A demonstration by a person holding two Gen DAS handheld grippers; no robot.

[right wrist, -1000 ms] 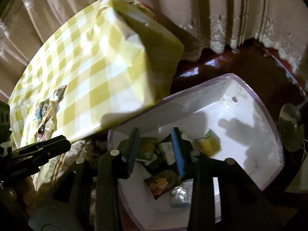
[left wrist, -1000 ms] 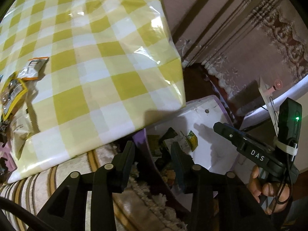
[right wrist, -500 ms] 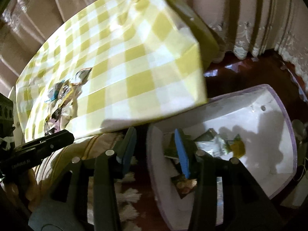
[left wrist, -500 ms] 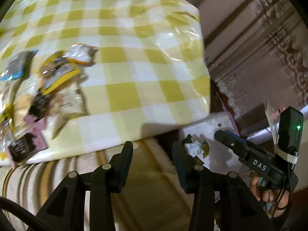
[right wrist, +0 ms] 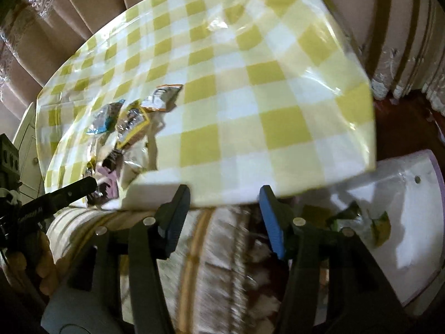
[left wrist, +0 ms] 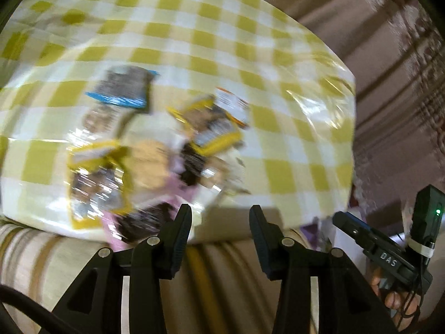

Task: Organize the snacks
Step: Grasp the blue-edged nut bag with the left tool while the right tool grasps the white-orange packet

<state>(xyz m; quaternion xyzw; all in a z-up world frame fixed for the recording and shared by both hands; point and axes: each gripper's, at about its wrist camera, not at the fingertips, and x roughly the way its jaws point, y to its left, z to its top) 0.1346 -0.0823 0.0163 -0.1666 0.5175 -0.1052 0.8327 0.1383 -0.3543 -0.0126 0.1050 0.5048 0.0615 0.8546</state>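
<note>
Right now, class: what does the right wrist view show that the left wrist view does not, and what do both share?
Only the right wrist view: the white bin beside the table holding a few snack packets, and the right gripper, jaws opening with nothing between them.

Only the left wrist view: the left gripper empty, and a close but blurred look at the pink packet.

Both: the yellow checked tablecloth and the pile of snack packets on it.
</note>
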